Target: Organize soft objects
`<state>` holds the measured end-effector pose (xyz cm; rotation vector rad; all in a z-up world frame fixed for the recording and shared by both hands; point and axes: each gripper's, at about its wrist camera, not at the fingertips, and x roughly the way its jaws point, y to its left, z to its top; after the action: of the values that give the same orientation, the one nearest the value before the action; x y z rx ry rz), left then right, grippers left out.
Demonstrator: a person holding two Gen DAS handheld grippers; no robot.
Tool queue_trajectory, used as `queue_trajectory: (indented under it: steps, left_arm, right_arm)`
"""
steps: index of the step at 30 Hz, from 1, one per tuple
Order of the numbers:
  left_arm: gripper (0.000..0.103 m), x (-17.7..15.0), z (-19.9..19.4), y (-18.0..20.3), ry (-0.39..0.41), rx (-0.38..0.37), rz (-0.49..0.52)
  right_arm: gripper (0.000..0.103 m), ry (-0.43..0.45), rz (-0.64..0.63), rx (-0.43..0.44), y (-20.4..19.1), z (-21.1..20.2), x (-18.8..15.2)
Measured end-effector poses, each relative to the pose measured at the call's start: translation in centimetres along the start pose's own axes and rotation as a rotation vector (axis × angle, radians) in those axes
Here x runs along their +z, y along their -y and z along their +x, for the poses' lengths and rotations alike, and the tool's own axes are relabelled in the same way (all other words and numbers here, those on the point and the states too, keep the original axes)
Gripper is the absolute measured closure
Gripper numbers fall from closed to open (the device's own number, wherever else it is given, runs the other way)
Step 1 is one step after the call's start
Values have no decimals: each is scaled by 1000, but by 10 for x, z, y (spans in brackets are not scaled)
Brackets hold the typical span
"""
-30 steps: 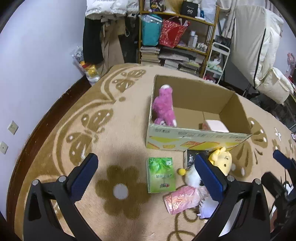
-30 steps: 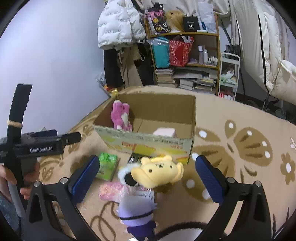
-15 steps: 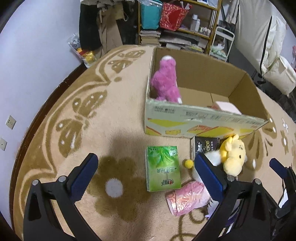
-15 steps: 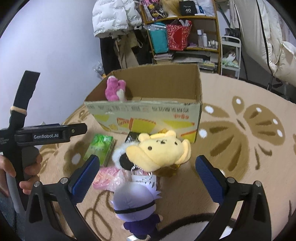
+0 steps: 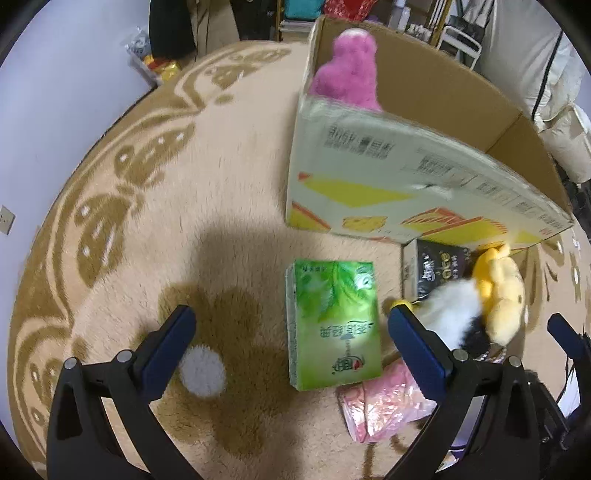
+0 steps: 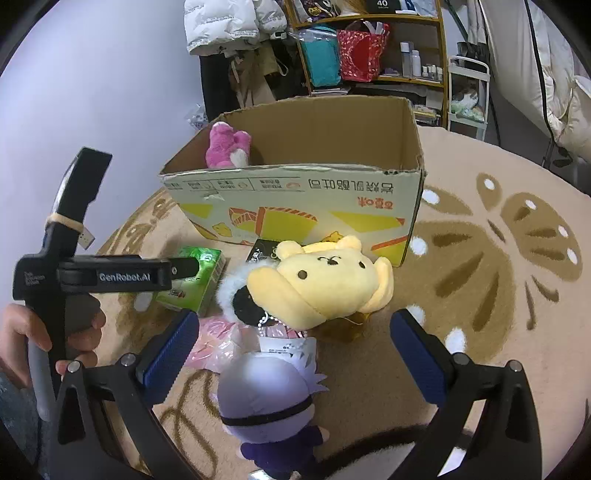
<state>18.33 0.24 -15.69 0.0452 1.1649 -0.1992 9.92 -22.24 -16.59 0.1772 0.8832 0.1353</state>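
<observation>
Nearest the cardboard box's printed front, on the rug [image 5: 229, 206], the loose things lie in a cluster. Furthest out from the box and closest to the right gripper [image 6: 291, 354], whose blue-padded fingers [image 6: 417, 360] stand wide apart and hold nothing, lies a purple-haired doll [image 6: 267, 402] with a dark band across its face. Just boxward of it, a pink crinkly bag [image 5: 384, 402] lies partly under the doll's tag and under the green pack's corner.

The left gripper [image 5: 291, 350] hovers over the same cluster with its fingers [image 5: 168, 349] also spread wide, empty, the green tissue pack [image 5: 332, 325] lying flat between them in its view. The pack lies a little way out from the box's front wall, toward the box's left corner.

Closer to the box, a yellow bear plush [image 6: 325, 280] lies on its back, overlapping a white-and-black fluffy toy [image 6: 236, 291] beside it. A small black packet [image 5: 436, 266] lies touching or nearly touching the foot of the box's front wall, partly covered by the bear.

The cardboard box [image 6: 295, 206] stands open-topped on the rug. Inside it, against the left wall, a pink plush [image 6: 225, 146] stands upright, its head above the rim.

Beyond the box, a wooden shelf [image 6: 373, 48] holds a teal bag, a red bag and bottles, with a white jacket [image 6: 229, 22] hanging beside it.
</observation>
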Motion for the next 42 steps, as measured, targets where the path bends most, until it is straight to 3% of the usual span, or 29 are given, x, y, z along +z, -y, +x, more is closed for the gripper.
queue_trajectory:
  steps: [30, 32, 42]
  left_arm:
    - [2, 8, 46, -5, -71, -10, -29]
    - [2, 6, 46, -4, -53, 22, -24]
    - [28, 1, 43, 9, -38, 65, 46]
  right_arm:
    - [0, -1, 56, -32, 27, 49, 8]
    - [7, 5, 52, -36, 28, 49, 8]
    - [17, 20, 37, -39, 24, 49, 8]
